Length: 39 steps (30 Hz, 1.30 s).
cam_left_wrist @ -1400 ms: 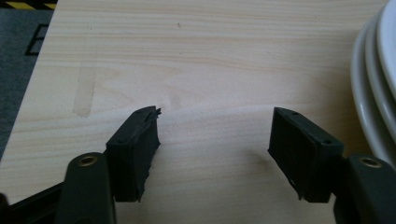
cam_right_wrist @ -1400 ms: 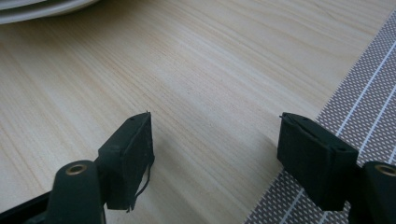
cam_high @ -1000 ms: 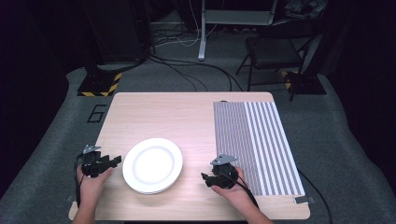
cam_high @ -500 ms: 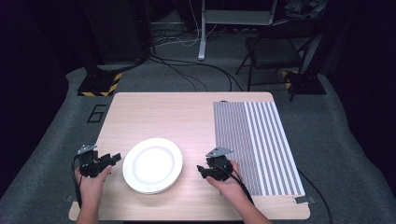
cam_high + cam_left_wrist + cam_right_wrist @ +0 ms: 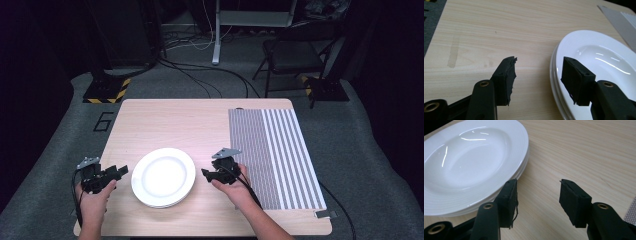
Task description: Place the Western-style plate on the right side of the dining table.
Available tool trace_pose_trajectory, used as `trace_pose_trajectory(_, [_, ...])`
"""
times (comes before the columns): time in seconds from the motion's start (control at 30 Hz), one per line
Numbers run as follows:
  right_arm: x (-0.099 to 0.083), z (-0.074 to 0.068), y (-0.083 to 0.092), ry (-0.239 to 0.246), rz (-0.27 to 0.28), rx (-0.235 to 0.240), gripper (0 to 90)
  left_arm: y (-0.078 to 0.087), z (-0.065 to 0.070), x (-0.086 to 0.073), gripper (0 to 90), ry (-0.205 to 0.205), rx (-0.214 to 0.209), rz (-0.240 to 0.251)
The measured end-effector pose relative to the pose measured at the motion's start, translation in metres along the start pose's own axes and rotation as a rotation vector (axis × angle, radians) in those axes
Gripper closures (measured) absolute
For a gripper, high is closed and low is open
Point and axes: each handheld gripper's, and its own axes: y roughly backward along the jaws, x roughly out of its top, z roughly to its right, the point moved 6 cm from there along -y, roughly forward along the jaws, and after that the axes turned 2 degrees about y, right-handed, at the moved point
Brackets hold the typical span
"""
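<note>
A stack of white plates [image 5: 163,177] sits on the wooden table [image 5: 185,125], toward its near side. My left gripper [image 5: 119,171] is open just left of the stack, its jaws level with the rim; the plates [image 5: 599,65] fill the right of the left gripper view, and my left gripper [image 5: 537,72] has one jaw over the rim. My right gripper [image 5: 205,173] is open just right of the stack. In the right gripper view the plates [image 5: 471,162] lie at the left, and my right gripper [image 5: 538,192] has its left jaw beside the rim.
A grey striped mat [image 5: 275,155] covers the right part of the table. Behind the table stand a folding chair [image 5: 290,55], a metal post [image 5: 217,30] and cables on the carpet. A small grey tag [image 5: 327,214] lies at the near right corner.
My right gripper has moved left, closer to the plates' right rim. My left gripper has shifted slightly down and stays beside the left rim. The plates have not moved.
</note>
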Motion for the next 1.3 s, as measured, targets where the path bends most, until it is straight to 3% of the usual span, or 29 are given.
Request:
trace_pose_trajectory(0.13, [0.003, -0.003, -0.005, -0.011, 0.008, 0.024, 48.5, 0.003, 0.000, -0.001, 47.3, -0.006, -0.007, 0.010])
trace_pose_trajectory(0.23, [0.002, -0.006, -0.011, 0.013, 0.008, 0.037, 47.5, 0.003, -0.001, -0.004, 50.7, 0.003, -0.008, -0.002])
trace_pose_trajectory(0.27, [0.001, -0.007, -0.012, 0.011, 0.005, 0.044, 47.7, 0.003, 0.000, -0.006, 52.1, 0.027, -0.030, -0.007])
trace_pose_trajectory(0.33, [0.000, -0.007, -0.012, 0.014, 0.002, 0.048, 47.8, 0.003, 0.000, -0.006, 54.4, 0.024, -0.038, -0.010])
trace_pose_trajectory(0.37, [-0.001, -0.007, -0.013, -0.001, 0.005, 0.049, 48.6, 0.003, 0.003, -0.009, 55.8, 0.047, -0.053, -0.009])
trace_pose_trajectory(0.57, [-0.003, -0.005, -0.013, -0.033, 0.008, 0.048, 50.8, 0.003, 0.008, -0.011, 63.1, 0.040, -0.097, -0.029])
trace_pose_trajectory(0.83, [-0.004, -0.005, -0.012, -0.059, 0.013, 0.057, 51.7, 0.000, 0.013, -0.017, 71.9, 0.092, -0.152, -0.070])
trace_pose_trajectory(1.1, [-0.005, -0.003, -0.011, -0.103, 0.018, 0.087, 51.4, -0.004, 0.016, -0.020, 75.3, 0.087, -0.163, -0.098])
trace_pose_trajectory(1.3, [-0.006, -0.003, -0.011, -0.117, 0.016, 0.090, 50.5, -0.006, 0.015, -0.023, 76.4, 0.118, -0.171, -0.112])
